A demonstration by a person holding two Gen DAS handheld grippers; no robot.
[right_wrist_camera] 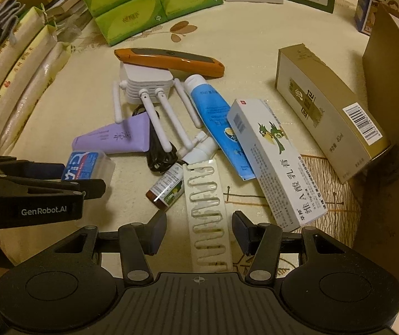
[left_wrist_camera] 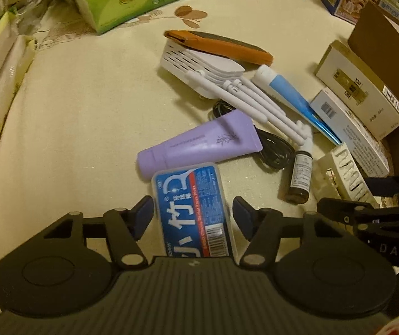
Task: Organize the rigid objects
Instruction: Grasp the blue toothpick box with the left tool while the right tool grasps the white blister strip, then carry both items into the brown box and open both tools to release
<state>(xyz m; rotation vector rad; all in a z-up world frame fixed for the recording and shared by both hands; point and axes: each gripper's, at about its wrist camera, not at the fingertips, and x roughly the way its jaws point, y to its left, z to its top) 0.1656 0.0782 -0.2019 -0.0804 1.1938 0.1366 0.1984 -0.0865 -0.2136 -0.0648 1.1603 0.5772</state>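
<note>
A blue floss-pick box [left_wrist_camera: 191, 201] lies on the cream tablecloth between the fingers of my left gripper [left_wrist_camera: 193, 209]. The pads flank its long sides, with a thin gap showing at the right pad, so it is open. The right wrist view shows that gripper [right_wrist_camera: 83, 177] around the same box [right_wrist_camera: 85, 162]. My right gripper [right_wrist_camera: 199, 223] is open over a cream slotted plastic piece [right_wrist_camera: 207, 209]; bare cloth shows between the left pad and the piece. Close by lie a purple tube [left_wrist_camera: 199, 142], a brown dropper bottle [left_wrist_camera: 299, 178] and a white router [left_wrist_camera: 199, 61].
An orange utility knife [right_wrist_camera: 171, 61], a blue tube [right_wrist_camera: 213, 111], a white medicine carton [right_wrist_camera: 277, 162] and a gold carton [right_wrist_camera: 330, 111] crowd the middle. A cardboard wall [right_wrist_camera: 389, 111] stands at the right, green tissue packs [right_wrist_camera: 143, 5] at the back, and bagged stacks [right_wrist_camera: 18, 83] along the left.
</note>
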